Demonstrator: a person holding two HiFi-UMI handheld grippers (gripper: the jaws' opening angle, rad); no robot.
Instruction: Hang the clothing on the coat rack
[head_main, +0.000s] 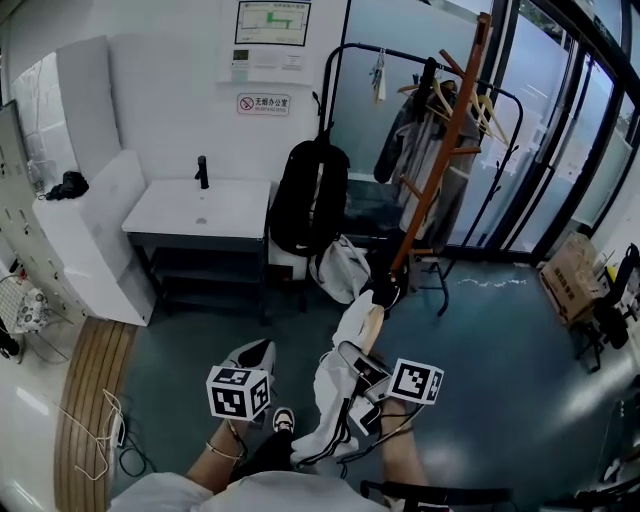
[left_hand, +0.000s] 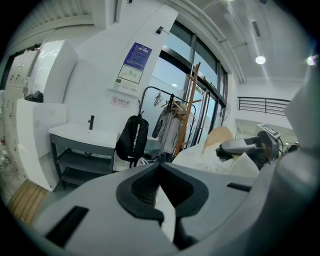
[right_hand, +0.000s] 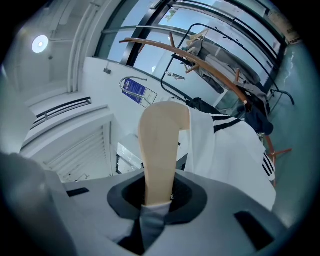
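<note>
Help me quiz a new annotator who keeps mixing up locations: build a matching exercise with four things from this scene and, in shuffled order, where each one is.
Things:
1. wooden hanger
2. black backpack
3. cardboard box
4. black faucet

Places:
A. on the white counter
B. far right of the head view
C. clamped in the right tool
D. beside the counter's end

Pairs: 1-C, 2-D, 3-B, 4-A.
</note>
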